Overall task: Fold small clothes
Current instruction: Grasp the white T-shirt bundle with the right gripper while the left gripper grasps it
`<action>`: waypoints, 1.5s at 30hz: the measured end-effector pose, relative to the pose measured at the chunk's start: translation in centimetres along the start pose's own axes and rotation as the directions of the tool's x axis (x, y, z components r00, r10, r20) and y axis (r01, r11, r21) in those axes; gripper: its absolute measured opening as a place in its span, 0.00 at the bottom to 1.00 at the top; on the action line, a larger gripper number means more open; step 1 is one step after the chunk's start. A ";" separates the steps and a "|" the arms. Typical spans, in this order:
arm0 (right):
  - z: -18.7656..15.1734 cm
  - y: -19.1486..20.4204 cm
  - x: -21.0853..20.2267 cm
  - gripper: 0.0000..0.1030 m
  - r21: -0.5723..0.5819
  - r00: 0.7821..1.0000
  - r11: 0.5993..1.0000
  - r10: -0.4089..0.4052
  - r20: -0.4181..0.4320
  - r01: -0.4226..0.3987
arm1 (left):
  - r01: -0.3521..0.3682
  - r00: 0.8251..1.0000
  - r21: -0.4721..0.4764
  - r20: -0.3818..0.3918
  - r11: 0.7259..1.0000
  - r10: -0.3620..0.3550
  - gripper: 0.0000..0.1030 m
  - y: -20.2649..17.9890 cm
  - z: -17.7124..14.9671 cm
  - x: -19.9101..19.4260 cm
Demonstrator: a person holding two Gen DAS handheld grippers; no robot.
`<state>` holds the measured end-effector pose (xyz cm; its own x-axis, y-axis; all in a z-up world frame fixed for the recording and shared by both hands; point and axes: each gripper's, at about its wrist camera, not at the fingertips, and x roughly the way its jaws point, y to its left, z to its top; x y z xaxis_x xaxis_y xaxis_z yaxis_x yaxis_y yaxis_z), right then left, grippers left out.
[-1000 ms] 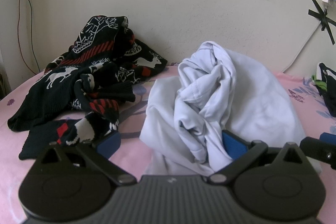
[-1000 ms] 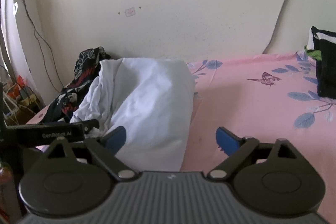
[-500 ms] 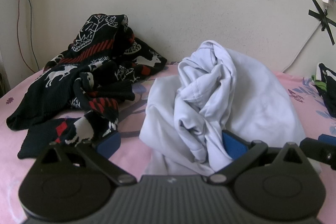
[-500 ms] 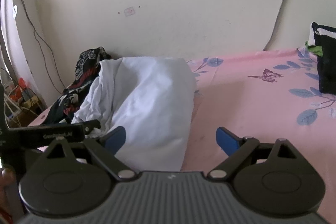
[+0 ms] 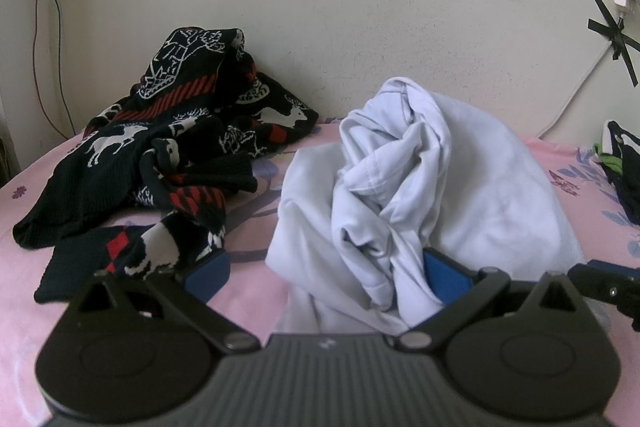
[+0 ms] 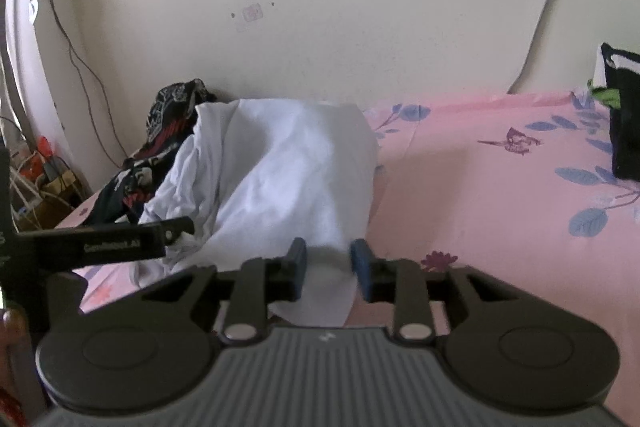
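Note:
A crumpled white garment (image 5: 420,195) lies in a heap on the pink bed sheet (image 5: 248,291); it also shows in the right wrist view (image 6: 288,171). My left gripper (image 5: 324,273) is open, its jaws wide apart at the garment's near edge, and cloth covers part of the right blue pad (image 5: 446,277). My right gripper (image 6: 329,269) has its jaws narrowed around the garment's lower corner, with a gap still between the pads. A black, red and white patterned sweater (image 5: 168,147) lies crumpled to the left.
The cream wall rises just behind the clothes. A folded black and green garment (image 6: 620,115) sits at the far right of the bed. Cables and clutter (image 6: 36,179) lie beyond the bed's left edge. The left gripper's body (image 6: 104,247) shows in the right wrist view.
My right gripper's jaws have closed in from wide open around the white garment's corner. The left gripper stays open and almost still.

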<state>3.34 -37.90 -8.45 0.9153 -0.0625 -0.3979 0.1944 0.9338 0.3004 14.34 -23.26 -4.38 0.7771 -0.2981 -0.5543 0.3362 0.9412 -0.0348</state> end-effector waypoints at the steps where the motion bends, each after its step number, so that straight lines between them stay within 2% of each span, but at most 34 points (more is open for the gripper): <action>1: 0.0 -0.1 -0.2 0.70 0.007 1.000 1.000 0.000 0.017 0.000 | -0.001 1.000 0.000 0.000 1.000 0.001 1.00 0.0 0.0 0.0; 2: 0.0 -0.1 -0.5 0.81 0.011 0.999 1.000 -0.004 0.038 0.003 | -0.001 1.000 0.000 0.000 1.000 0.001 1.00 0.0 0.0 0.0; 3: 0.0 -0.2 -0.7 0.88 0.018 0.998 1.000 -0.011 0.059 0.010 | -0.001 1.000 0.000 0.000 1.000 0.001 1.00 0.0 0.0 0.0; 45: 0.2 -0.4 -0.5 0.87 0.025 0.999 1.000 0.009 0.044 -0.010 | 0.006 1.000 -0.012 -0.014 1.000 -0.007 1.00 0.1 0.1 0.2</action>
<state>2.87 -38.27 -8.18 0.9317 -0.0693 -0.3564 0.1936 0.9253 0.3262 14.60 -23.22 -4.40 0.7676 -0.3020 -0.5652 0.3347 0.9411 -0.0484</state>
